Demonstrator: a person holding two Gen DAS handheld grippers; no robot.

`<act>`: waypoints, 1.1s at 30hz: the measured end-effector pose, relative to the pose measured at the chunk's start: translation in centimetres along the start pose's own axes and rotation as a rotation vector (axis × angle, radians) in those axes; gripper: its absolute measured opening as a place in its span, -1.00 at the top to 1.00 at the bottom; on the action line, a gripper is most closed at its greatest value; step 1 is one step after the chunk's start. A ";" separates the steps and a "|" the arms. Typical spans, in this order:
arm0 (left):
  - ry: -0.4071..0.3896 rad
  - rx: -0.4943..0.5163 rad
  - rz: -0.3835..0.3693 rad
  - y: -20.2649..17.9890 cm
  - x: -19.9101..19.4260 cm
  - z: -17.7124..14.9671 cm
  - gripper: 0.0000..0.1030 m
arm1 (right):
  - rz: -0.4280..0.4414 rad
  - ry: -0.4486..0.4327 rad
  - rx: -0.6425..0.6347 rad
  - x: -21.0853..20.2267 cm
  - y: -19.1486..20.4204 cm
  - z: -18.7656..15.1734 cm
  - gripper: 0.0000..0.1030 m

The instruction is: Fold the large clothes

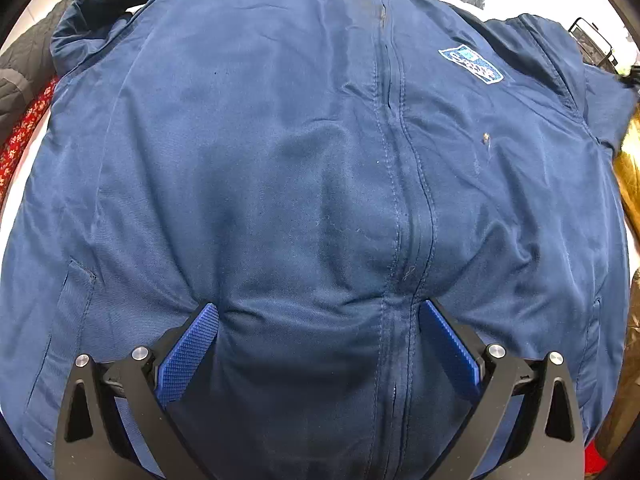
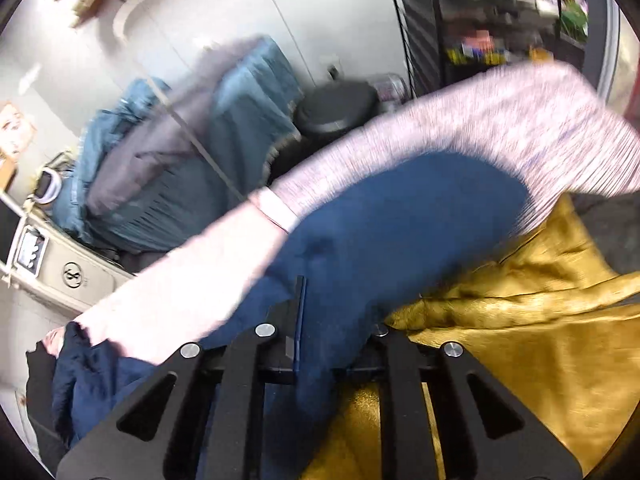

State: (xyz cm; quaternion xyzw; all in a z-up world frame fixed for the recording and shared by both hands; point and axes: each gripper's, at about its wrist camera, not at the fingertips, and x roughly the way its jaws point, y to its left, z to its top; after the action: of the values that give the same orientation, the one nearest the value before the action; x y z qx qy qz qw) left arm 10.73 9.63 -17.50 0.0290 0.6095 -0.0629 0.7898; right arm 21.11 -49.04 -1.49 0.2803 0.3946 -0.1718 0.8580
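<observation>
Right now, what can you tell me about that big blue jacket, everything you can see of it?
The blue jacket is navy, of smooth woven cloth, spread front-up, its closed front seam running up the middle. A light blue badge sits on the chest, with slit pockets near the sides. The left gripper presses its open blue pads into the lower hem, bunching cloth between them. The right gripper pinches a navy fold, probably a sleeve.

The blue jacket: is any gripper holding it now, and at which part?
The left gripper is open, pressed astride the blue jacket near its zipper. The right gripper has blue cloth between its fingers; which part cannot be told.
</observation>
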 end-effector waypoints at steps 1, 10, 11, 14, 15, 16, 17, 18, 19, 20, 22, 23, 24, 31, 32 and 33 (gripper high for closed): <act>-0.001 0.000 -0.001 0.0 0.1 0.0 -0.91 | 0.015 -0.031 -0.019 -1.9 0.4 0.0 0.73; 0.002 0.015 0.000 0.1 -0.3 0.0 -0.91 | 0.121 -0.374 -0.264 -22.3 2.9 -5.5 0.76; 0.006 0.017 -0.001 0.1 -0.3 0.1 -0.91 | 0.126 -0.396 -0.281 -23.7 3.2 -6.0 0.76; 0.019 0.018 -0.004 0.1 -0.2 0.5 -0.91 | 0.125 -0.423 -0.287 -26.6 3.4 -7.2 0.76; 0.020 0.019 -0.004 0.1 -0.2 0.6 -0.91 | 0.142 -0.434 -0.267 -27.6 3.3 -8.0 0.76; 0.019 0.020 -0.004 0.2 -0.3 0.7 -0.91 | 0.148 -0.449 -0.266 -28.3 3.3 -8.8 0.76; 0.016 0.019 -0.004 0.2 -0.3 0.7 -0.91 | 0.140 -0.474 -0.265 -28.8 3.1 -9.8 0.76; 0.002 0.015 -0.002 0.2 -0.3 0.7 -0.91 | 0.126 -0.490 -0.261 -28.9 2.9 -10.7 0.76; -0.004 0.015 0.000 0.1 -0.4 0.6 -0.91 | 0.094 -0.501 -0.257 -28.7 2.6 -12.0 0.76; -0.009 0.015 0.002 0.0 -0.3 0.5 -0.91 | 0.075 -0.493 -0.252 -28.1 2.3 -12.6 0.76; -0.013 0.016 0.004 -0.1 -0.4 0.4 -0.91 | 0.036 -0.424 -0.208 -25.6 0.5 -14.3 0.75; -0.013 0.017 0.003 0.0 -0.4 0.5 -0.91 | 0.004 -0.366 -0.193 -23.5 -0.7 -15.4 0.75; -0.013 0.018 0.002 -0.1 -0.4 0.2 -0.91 | -0.020 -0.324 -0.179 -22.1 -1.5 -16.0 0.68; -0.023 0.005 -0.010 0.3 -0.9 0.0 -0.90 | 0.039 -0.123 0.167 -17.3 -11.1 -20.9 -0.26; -0.032 -0.003 -0.011 0.4 -1.2 -0.1 -0.89 | 0.069 -0.143 0.214 -18.1 -12.3 -21.2 -0.28; -0.041 -0.009 -0.012 0.4 -1.4 -0.2 -0.88 | 0.095 -0.161 0.236 -18.8 -12.9 -21.2 -0.34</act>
State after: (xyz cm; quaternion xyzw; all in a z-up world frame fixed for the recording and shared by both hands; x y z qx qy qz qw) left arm 10.27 10.13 -16.20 0.0207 0.5936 -0.0655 0.8018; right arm -9.71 -44.70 -2.73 0.3829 0.2877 -0.1981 0.8552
